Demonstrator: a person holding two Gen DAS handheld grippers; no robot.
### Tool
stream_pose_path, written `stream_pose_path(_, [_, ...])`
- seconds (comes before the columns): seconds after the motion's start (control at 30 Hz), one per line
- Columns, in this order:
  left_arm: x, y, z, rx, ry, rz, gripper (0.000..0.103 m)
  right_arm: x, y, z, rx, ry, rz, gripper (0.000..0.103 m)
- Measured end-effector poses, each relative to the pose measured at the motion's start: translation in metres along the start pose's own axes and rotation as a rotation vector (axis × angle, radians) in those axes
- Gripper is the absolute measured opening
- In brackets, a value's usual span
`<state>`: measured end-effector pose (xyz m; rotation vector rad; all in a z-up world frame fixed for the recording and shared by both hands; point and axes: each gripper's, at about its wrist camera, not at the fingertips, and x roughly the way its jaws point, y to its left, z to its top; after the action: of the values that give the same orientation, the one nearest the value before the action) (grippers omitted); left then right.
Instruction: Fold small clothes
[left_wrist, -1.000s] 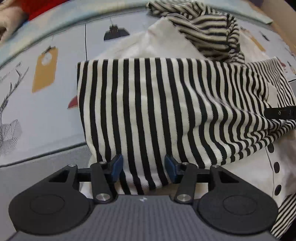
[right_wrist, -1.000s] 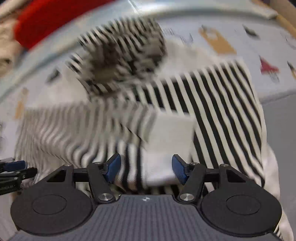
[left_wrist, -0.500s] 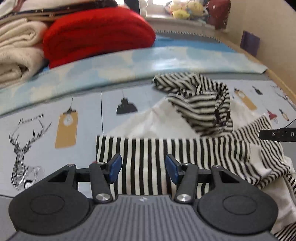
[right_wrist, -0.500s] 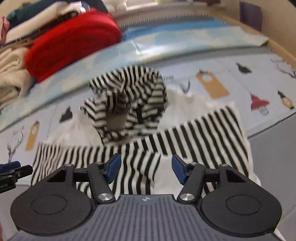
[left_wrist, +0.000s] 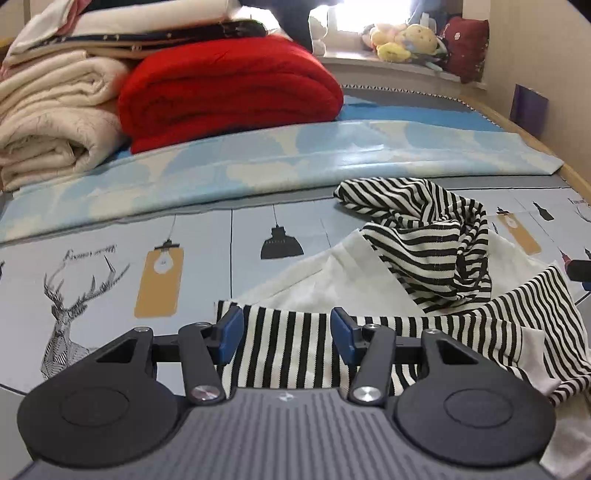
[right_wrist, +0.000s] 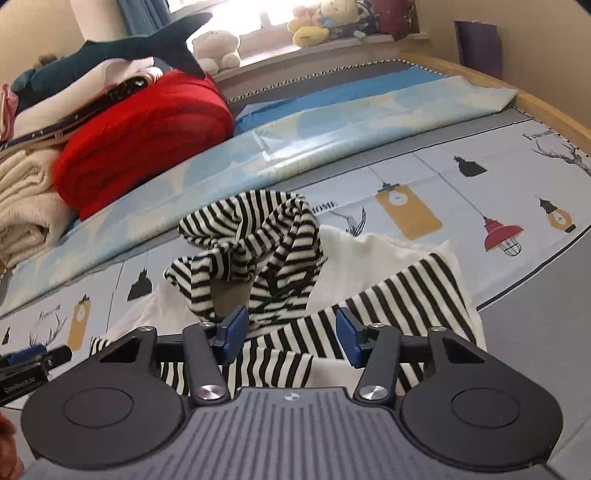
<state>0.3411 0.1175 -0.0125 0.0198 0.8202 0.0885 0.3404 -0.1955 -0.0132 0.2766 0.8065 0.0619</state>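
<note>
Left gripper (left_wrist: 284, 334) hangs with its jaws apart, gripping nothing, the striped garment (left_wrist: 461, 332) lying flat on the printed mat (left_wrist: 92, 266) beneath it. Right gripper (right_wrist: 290, 338) is empty too; its jaws have just been closing with no cloth between them. Behind sit the garment's bunched hood (right_wrist: 255, 251) and a red blanket (right_wrist: 147, 140).

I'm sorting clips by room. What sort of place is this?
Likely a child's bedroom or playroom: folded blankets, including a red blanket, plush toys on the windowsill, and a printed floor mat under a striped garment.
</note>
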Motion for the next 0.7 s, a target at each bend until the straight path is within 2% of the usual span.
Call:
stream_pose_path(0.1, [0.004,-0.001,-0.001,-0.004,0.020,-0.006,0.058,-0.003,-0.003,0.004,0.011,-0.012,0.009,0.042])
stream_pose_path(0.2, [0.006,-0.007,-0.002,0.017,0.012,0.015,0.058,-0.007,-0.004,0.006,0.003,-0.038,-0.009,0.041])
stream_pose_path(0.3, [0.007,-0.008,-0.001,0.010,0.021,-0.023,0.057,-0.013,-0.005,0.008,-0.010,-0.064,-0.021,0.041])
stream_pose_path(0.4, [0.005,-0.008,0.003,0.000,0.019,-0.051,0.036,-0.017,-0.008,0.013,-0.024,-0.068,-0.022,0.041])
stream_pose_path(0.43, [0.004,-0.008,0.005,-0.004,0.019,-0.070,0.021,-0.018,-0.010,0.015,-0.020,-0.062,-0.028,0.042])
stream_pose_path(0.47, [0.004,-0.010,0.008,-0.006,0.022,-0.088,0.000,-0.018,-0.013,0.017,-0.009,-0.055,-0.028,0.042])
stream_pose_path(0.6, [0.004,-0.029,0.031,0.013,0.015,-0.167,0.000,-0.022,-0.031,0.028,0.089,-0.025,0.033,0.042])
stream_pose_path(0.7, [0.015,-0.045,0.055,-0.016,0.017,-0.190,0.000,-0.026,-0.037,0.032,0.089,-0.027,0.020,0.042])
